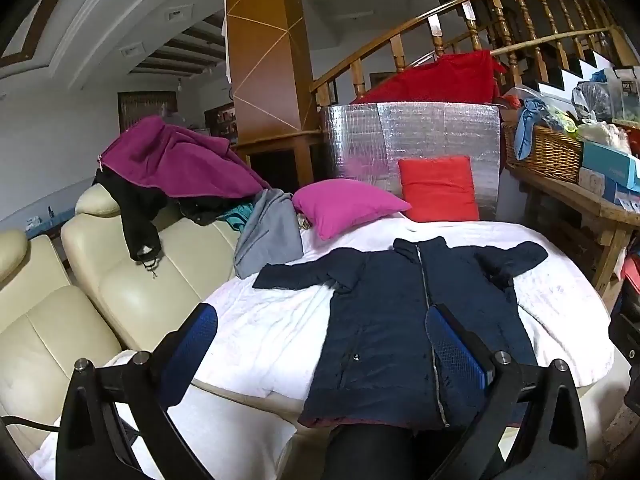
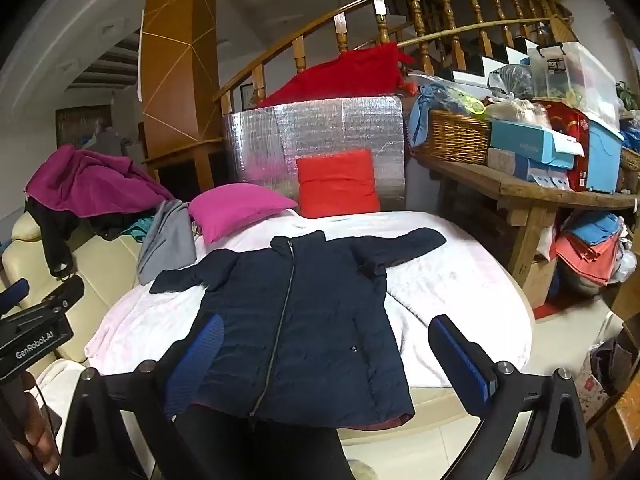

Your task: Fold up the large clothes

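A dark navy zip jacket (image 1: 384,320) lies flat, front up and zipped, on a white blanket (image 1: 260,328), both sleeves spread sideways and collar away from me. It also shows in the right wrist view (image 2: 304,320). My left gripper (image 1: 320,344) is open and empty, held above the jacket's hem end. My right gripper (image 2: 324,352) is open and empty, also above the hem. The left gripper's body shows at the left edge of the right wrist view (image 2: 36,320).
A magenta pillow (image 1: 344,204) and a red pillow (image 1: 438,188) lie beyond the collar before a silver foil panel (image 1: 412,140). A cream sofa (image 1: 120,280) at left carries a purple garment (image 1: 176,160) and grey cloth (image 1: 268,236). A cluttered wooden bench (image 2: 520,192) stands right.
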Tool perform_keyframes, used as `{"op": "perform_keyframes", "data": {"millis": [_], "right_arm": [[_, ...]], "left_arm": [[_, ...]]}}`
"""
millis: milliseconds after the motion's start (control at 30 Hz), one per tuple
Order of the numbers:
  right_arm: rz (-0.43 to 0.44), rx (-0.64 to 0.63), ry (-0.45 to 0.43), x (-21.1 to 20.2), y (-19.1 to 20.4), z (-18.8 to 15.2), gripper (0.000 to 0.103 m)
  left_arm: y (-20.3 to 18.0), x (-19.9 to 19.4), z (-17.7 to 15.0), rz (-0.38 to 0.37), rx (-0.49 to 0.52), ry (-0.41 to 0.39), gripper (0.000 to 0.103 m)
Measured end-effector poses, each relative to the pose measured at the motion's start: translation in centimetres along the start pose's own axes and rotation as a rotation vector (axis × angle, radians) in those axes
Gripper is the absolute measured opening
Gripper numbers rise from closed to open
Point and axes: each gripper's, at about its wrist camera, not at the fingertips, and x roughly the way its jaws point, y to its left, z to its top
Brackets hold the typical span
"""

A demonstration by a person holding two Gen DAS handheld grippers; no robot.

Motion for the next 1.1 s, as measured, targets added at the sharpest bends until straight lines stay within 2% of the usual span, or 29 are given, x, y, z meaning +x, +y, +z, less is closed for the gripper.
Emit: {"op": "perform_keyframes", "data": {"millis": [267, 1100], "right_arm": [[-0.001, 0.013, 0.015, 0.4, -0.5, 0.1, 0.103], [0.009, -0.01, 0.037, 0.9, 0.9, -0.1, 0.103]], "left_arm": [[-2.1, -0.5, -0.5, 0.049, 0.018, 0.002, 0.103], [-0.6, -0.6, -0.5, 0.049, 0.004, 0.002, 0.103]]}}
